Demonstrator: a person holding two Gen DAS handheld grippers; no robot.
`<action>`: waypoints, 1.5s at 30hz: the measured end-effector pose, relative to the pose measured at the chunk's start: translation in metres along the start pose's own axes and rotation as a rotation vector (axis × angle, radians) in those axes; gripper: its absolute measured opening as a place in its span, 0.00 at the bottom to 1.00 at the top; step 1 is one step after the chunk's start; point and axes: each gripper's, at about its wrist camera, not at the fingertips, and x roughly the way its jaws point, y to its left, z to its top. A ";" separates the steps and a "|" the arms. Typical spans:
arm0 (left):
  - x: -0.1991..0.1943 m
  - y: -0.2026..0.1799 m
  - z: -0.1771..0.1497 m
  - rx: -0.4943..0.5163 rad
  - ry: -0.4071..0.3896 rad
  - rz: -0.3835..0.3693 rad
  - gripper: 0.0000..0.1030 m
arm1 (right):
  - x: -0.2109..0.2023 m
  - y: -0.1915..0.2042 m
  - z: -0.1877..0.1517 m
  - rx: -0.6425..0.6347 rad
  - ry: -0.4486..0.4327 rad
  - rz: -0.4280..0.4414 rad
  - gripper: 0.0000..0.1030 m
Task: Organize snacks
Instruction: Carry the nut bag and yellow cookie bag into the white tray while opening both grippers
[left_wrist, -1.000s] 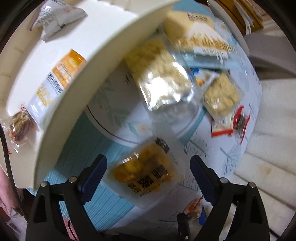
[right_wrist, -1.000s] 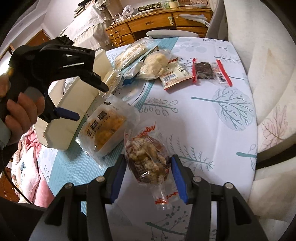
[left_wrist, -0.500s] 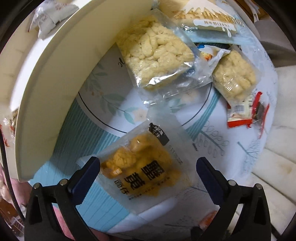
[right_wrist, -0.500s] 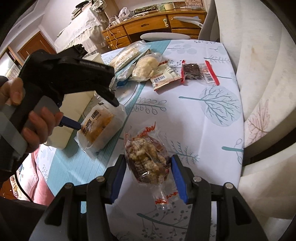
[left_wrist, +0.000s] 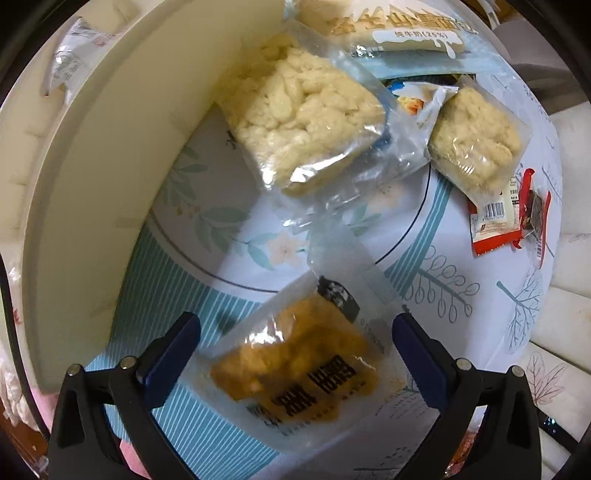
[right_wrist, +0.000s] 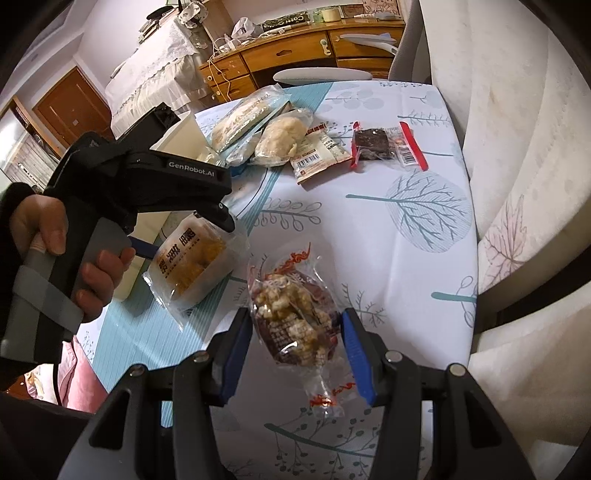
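On the bench (right_wrist: 413, 258), seven snack packets show outside one cream bin (left_wrist: 85, 221). Right hand-held gripper (right_wrist: 295, 354) has its pads spread partway, flanking one popcorn packet (right_wrist: 295, 325); whether they touch it I cannot tell. Left hand-held gripper (left_wrist: 295, 350) gapes wide around one orange-filled packet (left_wrist: 295, 358) lying just beside the bin. Farther off lie three pale packets, the nearest a puffed-rice packet (left_wrist: 303, 122), one barcode packet (right_wrist: 317, 155) and one dark bar (right_wrist: 373, 142).
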 end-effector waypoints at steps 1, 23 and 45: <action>0.003 0.004 0.002 -0.007 0.012 -0.016 1.00 | 0.000 0.000 0.000 0.000 0.001 0.000 0.48; -0.043 0.041 0.004 0.044 0.046 -0.143 0.24 | -0.003 0.021 0.004 -0.003 -0.016 0.002 0.48; -0.144 0.072 -0.004 0.267 -0.033 -0.268 0.13 | -0.018 0.085 0.022 0.023 -0.121 -0.004 0.48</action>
